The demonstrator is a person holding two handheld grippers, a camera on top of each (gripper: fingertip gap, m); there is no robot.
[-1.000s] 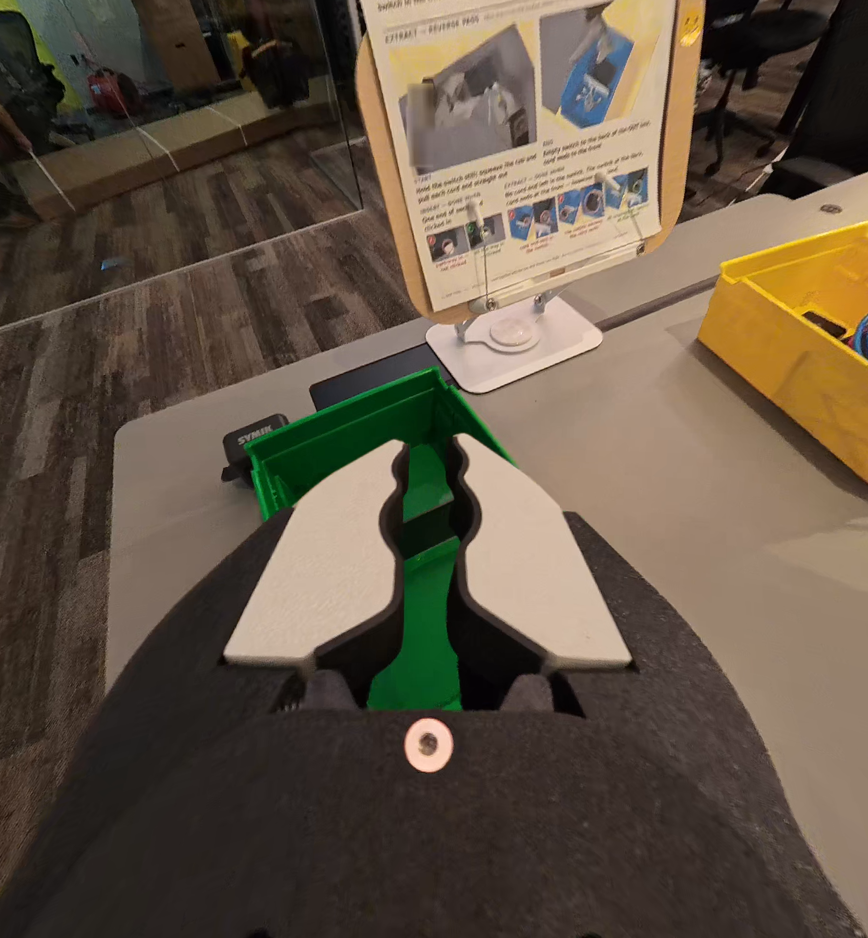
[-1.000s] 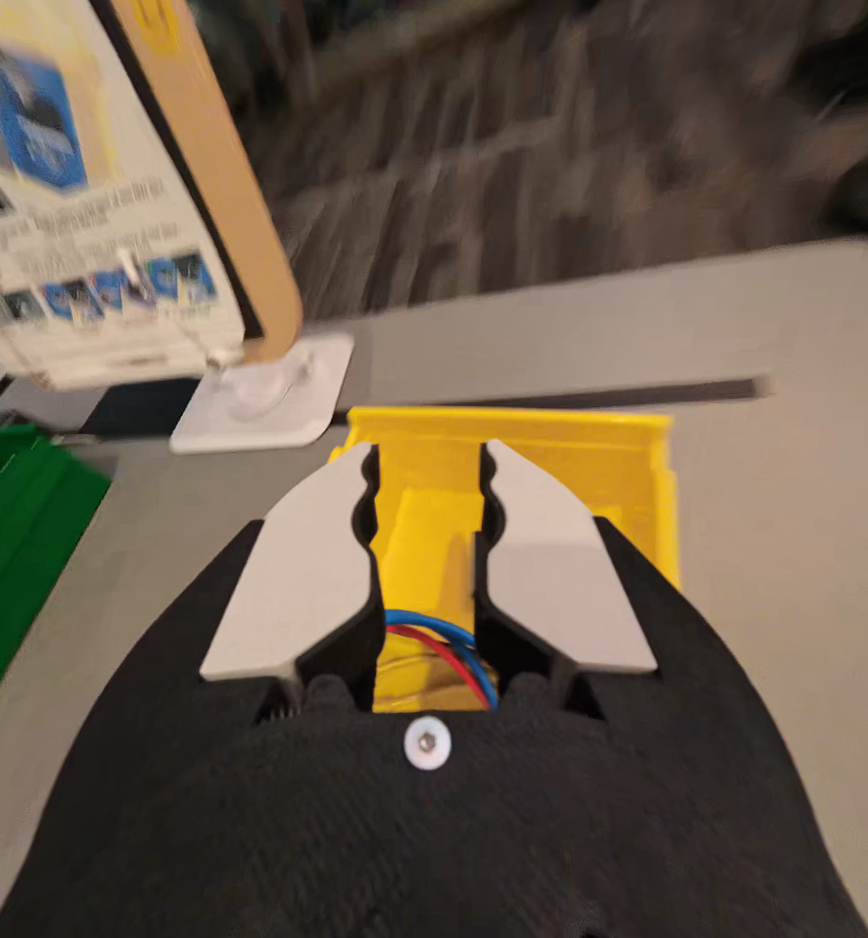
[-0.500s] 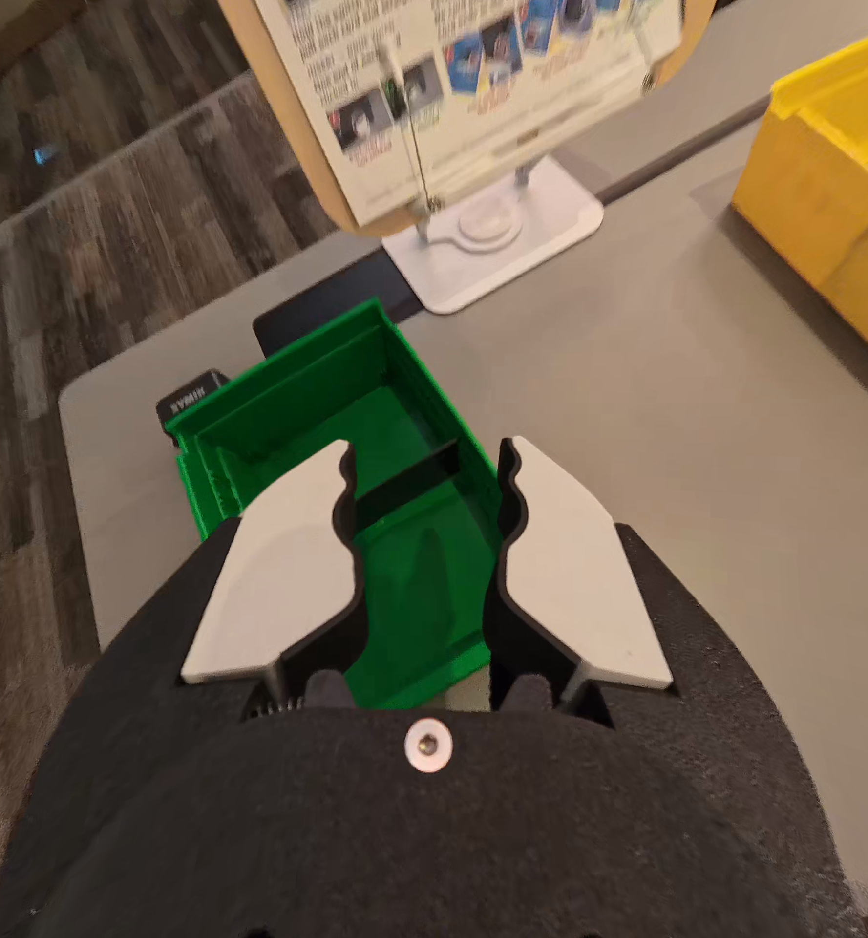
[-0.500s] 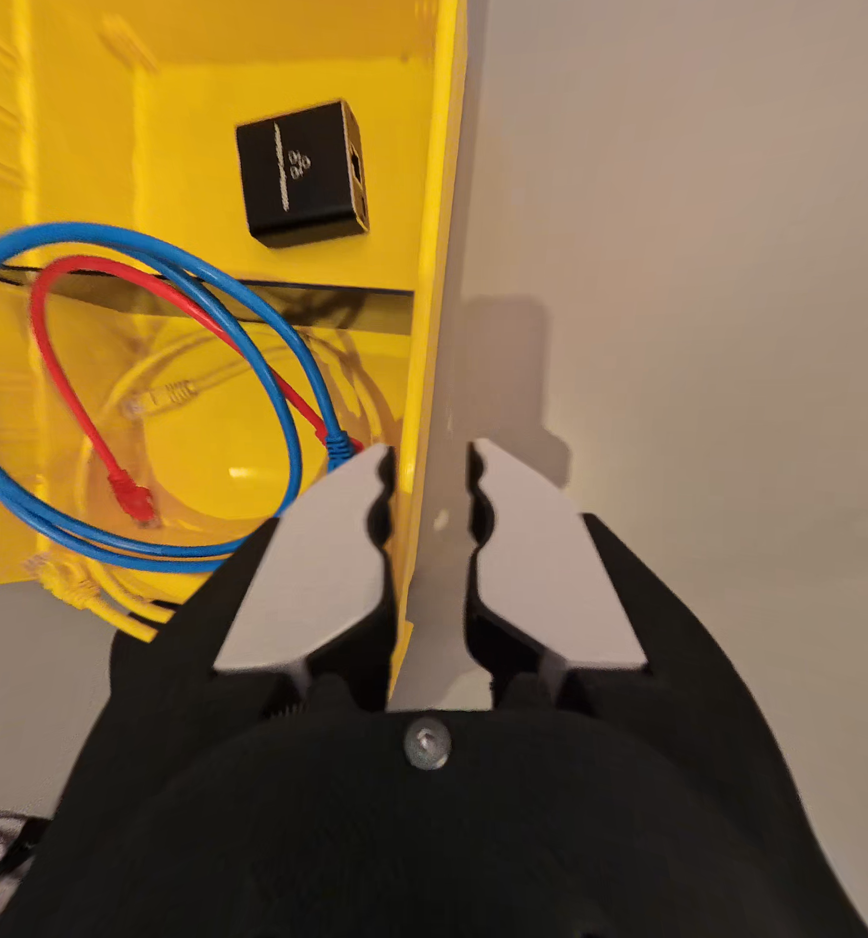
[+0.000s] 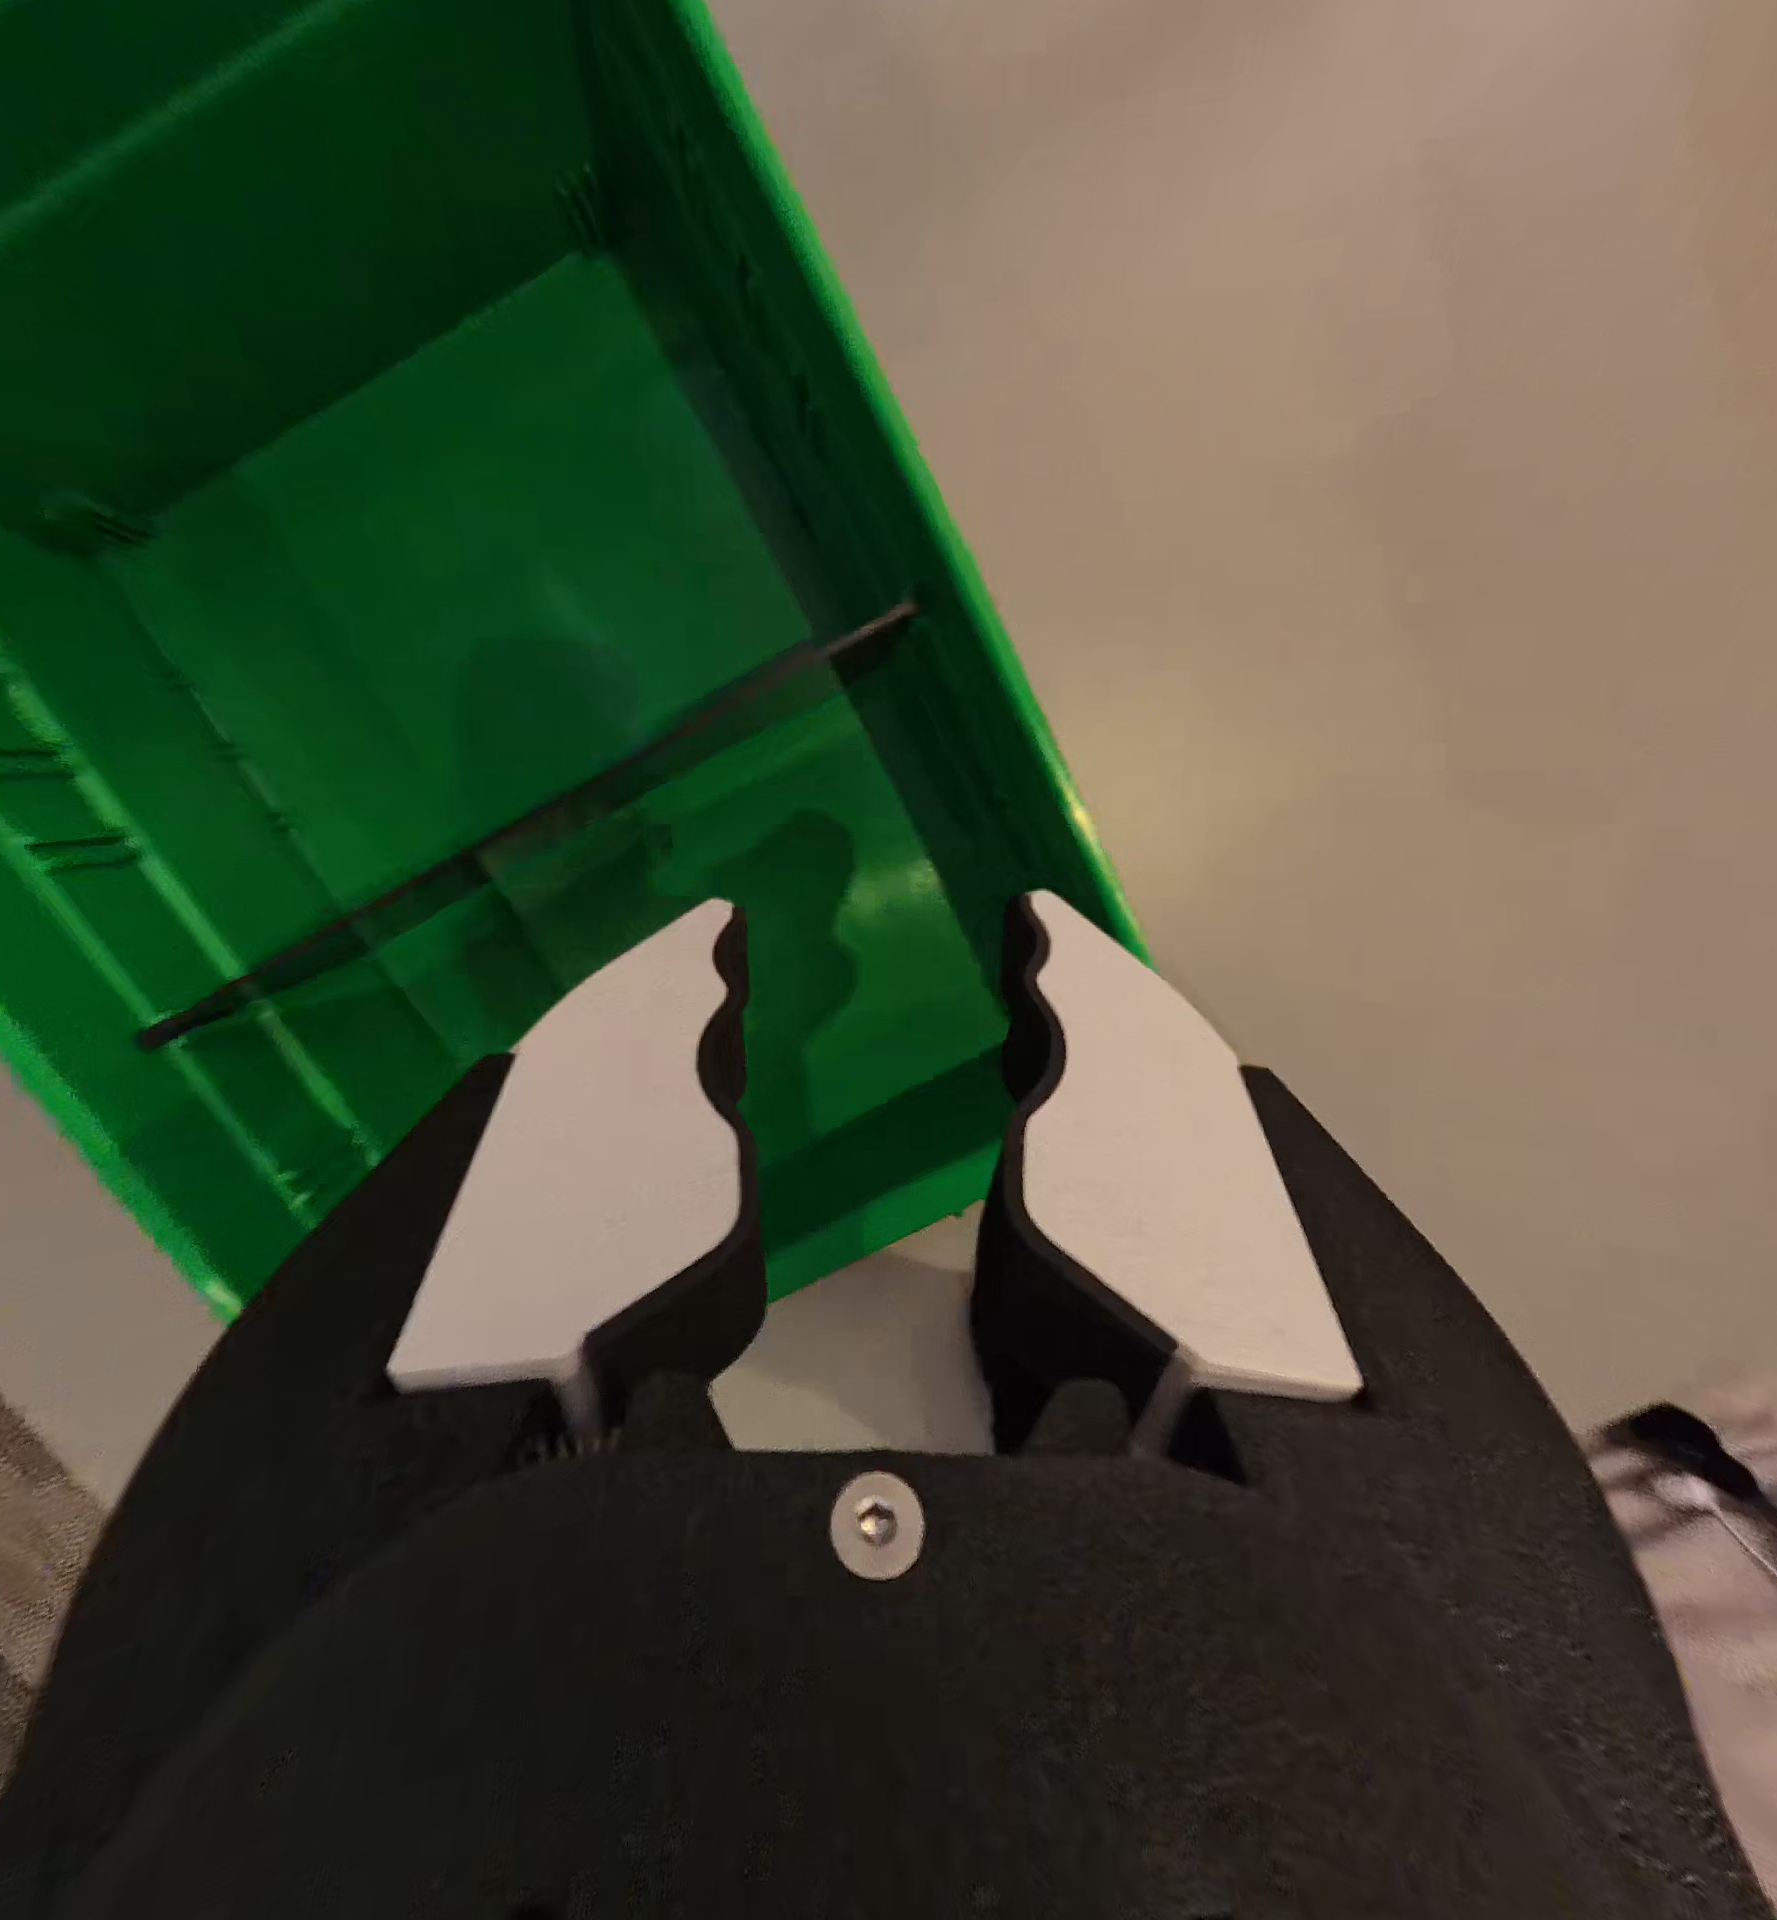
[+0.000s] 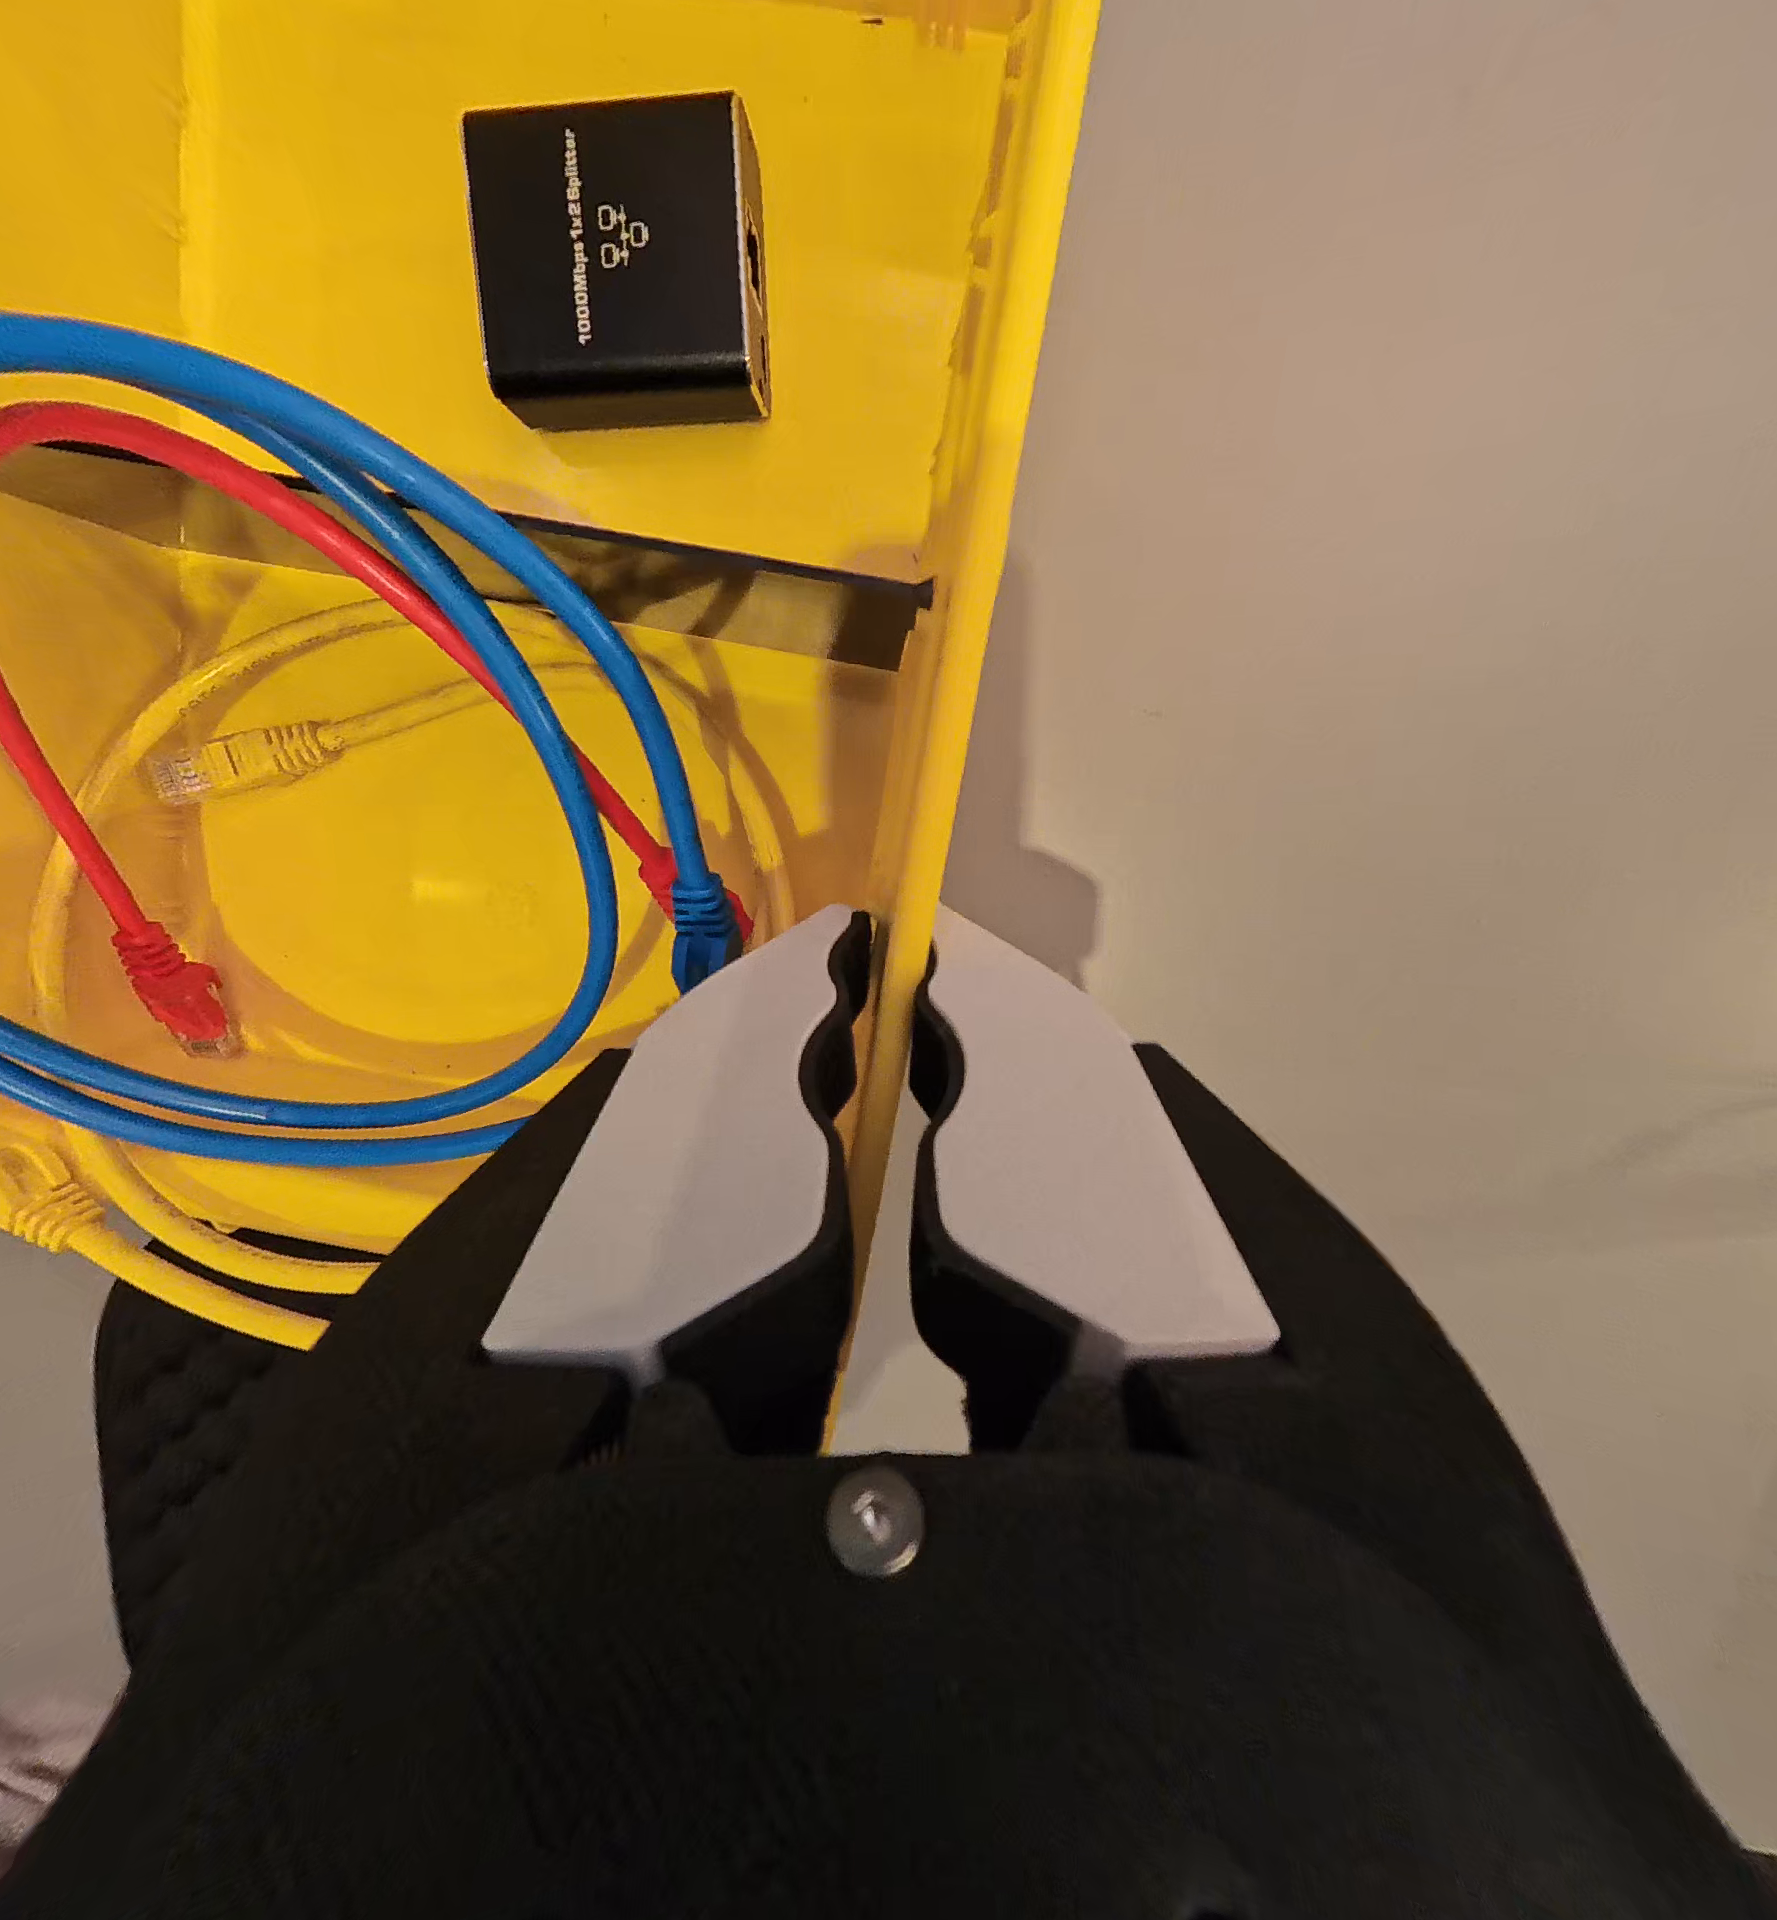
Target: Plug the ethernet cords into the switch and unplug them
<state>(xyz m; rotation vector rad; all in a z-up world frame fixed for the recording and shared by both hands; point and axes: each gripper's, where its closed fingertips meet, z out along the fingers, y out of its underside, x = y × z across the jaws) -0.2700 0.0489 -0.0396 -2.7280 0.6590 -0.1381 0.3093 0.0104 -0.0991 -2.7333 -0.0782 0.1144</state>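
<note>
Pinching the yellow bin (image 6: 1009,436) wall, right tool (image 6: 892,940) nearly closed.

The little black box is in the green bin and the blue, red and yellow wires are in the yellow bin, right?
Not quite. The right wrist view shows the black box in the yellow bin, beyond the divider from the blue, red and yellow wires. The green bin looks empty.

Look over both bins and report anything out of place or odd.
One thing: a yellow cable spills out of the yellow bin over its near edge onto the table, while the blue cable and red cable lie coiled inside. The right claw straddles that bin's side wall. The green bin looks empty.
</note>
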